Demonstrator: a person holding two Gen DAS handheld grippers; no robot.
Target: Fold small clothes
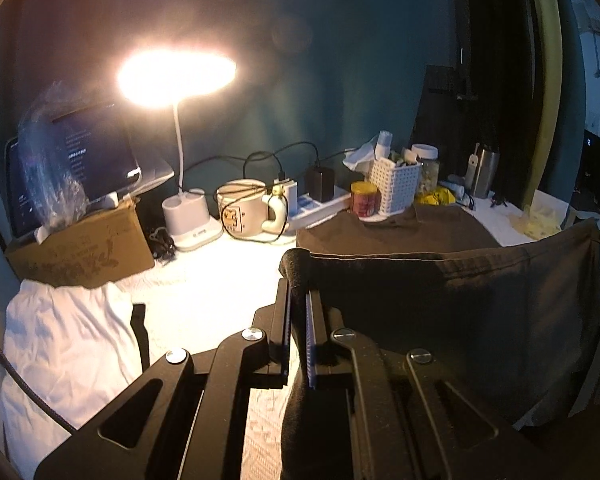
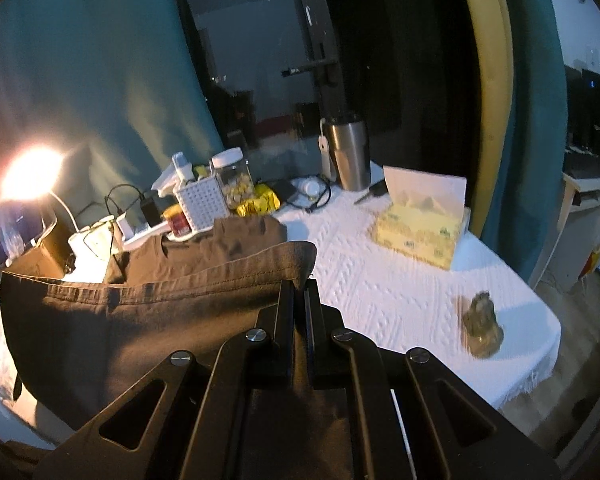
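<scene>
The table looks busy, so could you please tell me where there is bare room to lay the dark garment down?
Bare tablecloth lies between the dark garment, the tissue box and the small figurine. A smaller lit patch sits between the lamp base, the cardboard box and the white cloth. The back edge around the basket is crowded.

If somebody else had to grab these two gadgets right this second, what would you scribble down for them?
Left gripper: shut on one corner of the dark garment.
Right gripper: shut on the other corner; the hem hangs stretched between them, lifted over the table.
The garment's far end lies flat beside the white basket.
Done: edge picked up. Left: carry it forward, lay the fold down, release.
A white garment waits at the left.
</scene>
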